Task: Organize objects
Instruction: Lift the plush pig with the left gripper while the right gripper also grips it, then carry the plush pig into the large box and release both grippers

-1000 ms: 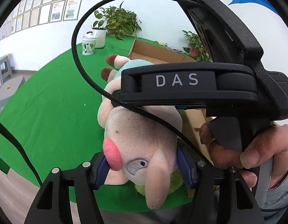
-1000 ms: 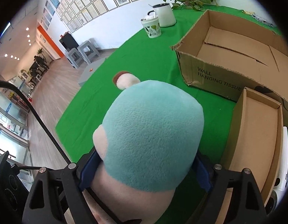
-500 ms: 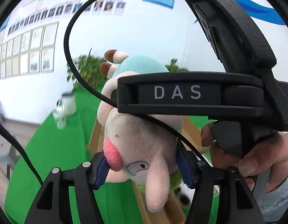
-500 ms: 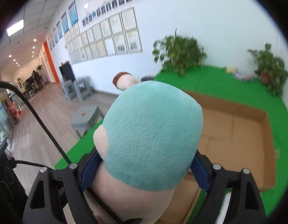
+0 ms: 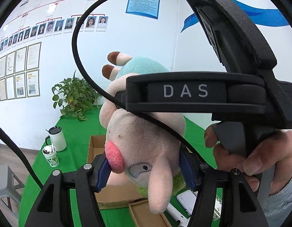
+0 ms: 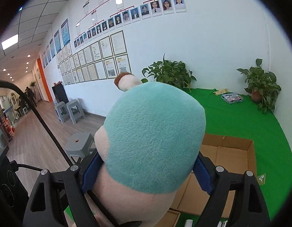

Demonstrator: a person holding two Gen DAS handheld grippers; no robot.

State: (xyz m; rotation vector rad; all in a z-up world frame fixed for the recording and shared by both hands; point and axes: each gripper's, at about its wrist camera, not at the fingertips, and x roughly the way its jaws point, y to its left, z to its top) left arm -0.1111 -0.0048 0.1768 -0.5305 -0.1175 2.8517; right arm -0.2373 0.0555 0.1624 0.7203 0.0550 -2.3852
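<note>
A plush pig toy (image 5: 146,143) hangs upside down in the air, pink-snouted, with a teal body (image 6: 155,136) and brown-tipped feet. My left gripper (image 5: 145,168) is shut on its head, blue pads pressed to both sides. My right gripper (image 6: 144,166) is shut on its teal body. In the left wrist view the right gripper's black housing and the hand (image 5: 248,151) holding it cross in front of the toy. An open cardboard box (image 6: 227,162) lies on the green table (image 6: 259,117) below and beyond the toy.
A smaller cardboard tray (image 5: 146,215) and a white device (image 5: 185,202) lie near the box. A white jug (image 5: 58,139) and a cup (image 5: 51,156) stand at the table's left. Potted plants (image 6: 168,73) line the wall. Grey stools (image 6: 74,109) stand on the floor.
Both grippers have lifted the toy well up from the table. The views now show the wall and the box from above. The grips on the toy are unchanged.
</note>
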